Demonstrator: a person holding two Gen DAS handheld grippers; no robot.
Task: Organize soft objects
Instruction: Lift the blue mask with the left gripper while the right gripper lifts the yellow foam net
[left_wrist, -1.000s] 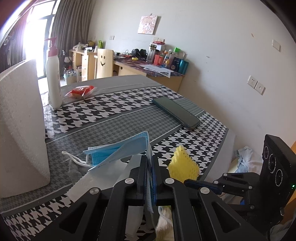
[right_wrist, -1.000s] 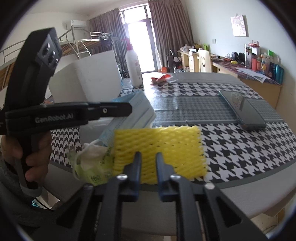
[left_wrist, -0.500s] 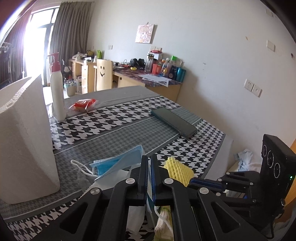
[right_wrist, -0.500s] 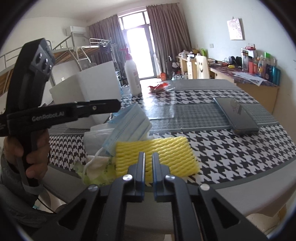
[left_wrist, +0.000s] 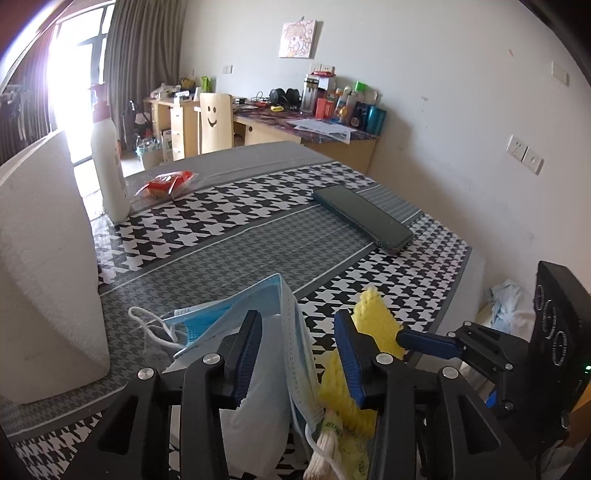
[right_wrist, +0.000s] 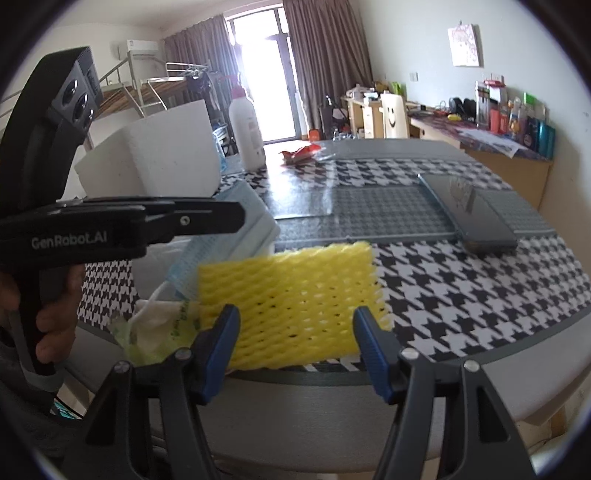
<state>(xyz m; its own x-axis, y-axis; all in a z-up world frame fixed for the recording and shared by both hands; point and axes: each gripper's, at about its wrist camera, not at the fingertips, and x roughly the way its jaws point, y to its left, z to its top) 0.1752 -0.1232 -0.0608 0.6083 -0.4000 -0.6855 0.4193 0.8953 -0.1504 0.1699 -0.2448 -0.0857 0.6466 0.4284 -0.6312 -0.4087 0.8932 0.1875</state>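
1. At the near table edge, soft items are being gathered into one loose pile: a yellow foam net (right_wrist: 295, 302), a blue face mask (left_wrist: 255, 314), a white tissue sheet (left_wrist: 255, 417) and a crumpled greenish wrapper (right_wrist: 155, 332).
2. The left gripper (left_wrist: 295, 354) is being shown with jaws parted, having just been opening; the mask is standing between the pads, but no pad is seen pressing on it (released, as judged).
3. The right gripper (right_wrist: 295, 347) is likewise being shown spread wide, jaws having just been opening; the foam net is lying between and just beyond the blue pads (right_wrist: 221, 350), untouched by them.
4. The foam net is being left flat on the houndstooth tablecloth (right_wrist: 461, 295), its far edge overlapping the mask side of the pile.
5. Progress is being judged as well along: both carried items are set down together beside each other.
6. What is being left open: tidying the heap (the mask is leaning tilted, straps loose), and possibly moving it toward the white foam box (left_wrist: 40, 258), though no container use is shown.
7. Hard items, namely a phone (left_wrist: 362, 218), a white bottle (left_wrist: 109, 166) and a red snack packet (left_wrist: 164, 182), are being left well apart, untouched.
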